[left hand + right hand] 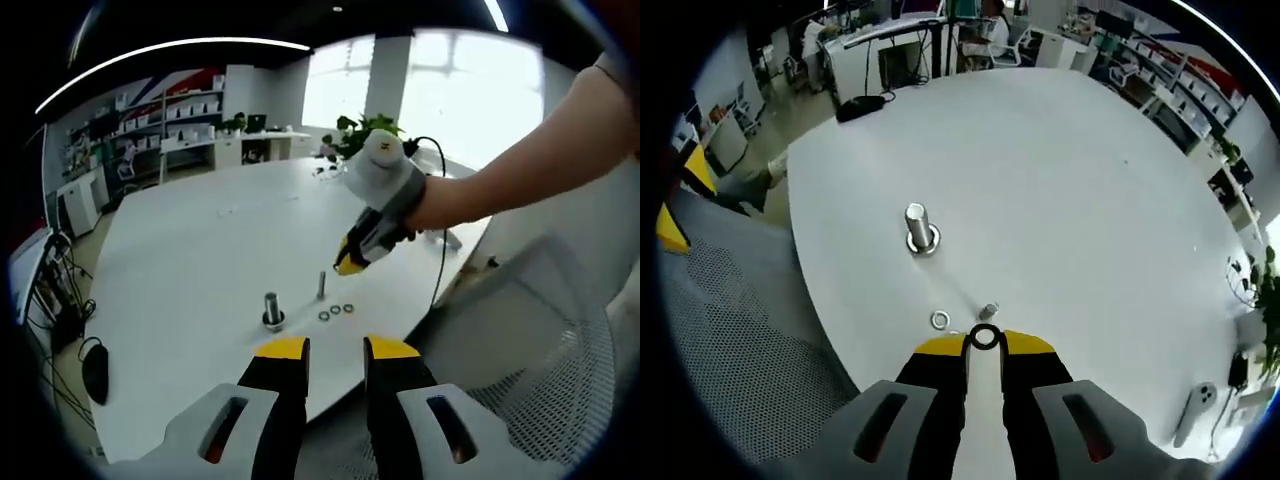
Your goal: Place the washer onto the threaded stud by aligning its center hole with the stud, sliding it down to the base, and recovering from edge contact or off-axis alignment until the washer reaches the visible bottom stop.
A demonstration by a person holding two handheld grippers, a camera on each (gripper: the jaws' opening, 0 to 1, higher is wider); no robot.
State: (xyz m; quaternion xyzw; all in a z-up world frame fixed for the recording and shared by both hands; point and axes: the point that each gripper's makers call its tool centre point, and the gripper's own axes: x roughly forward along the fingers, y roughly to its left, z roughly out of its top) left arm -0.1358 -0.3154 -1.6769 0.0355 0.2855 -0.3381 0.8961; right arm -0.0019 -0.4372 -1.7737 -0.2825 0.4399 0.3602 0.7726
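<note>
The right tool (pixel 984 345) pinches a washer (pixel 985 337) at its tips, above the worktop (pixel 1070 180). The stud (pixel 919 228) stands ahead, left. Carrying step; next, centre the hole over it. The left tool (pixel 335 350) hangs spread, empty.

My right gripper (pixel 985 345), yellow-tipped over black and grey, pinches a dark ring-shaped washer (pixel 985 336) above the plain white desk (pixel 1070 180). Ahead of it stands a shiny silver threaded stud (pixel 919 228); a pale metal washer (pixel 939 320) lies just beside my gripper. My left gripper (pixel 335 350) wears matching yellow tips.
</note>
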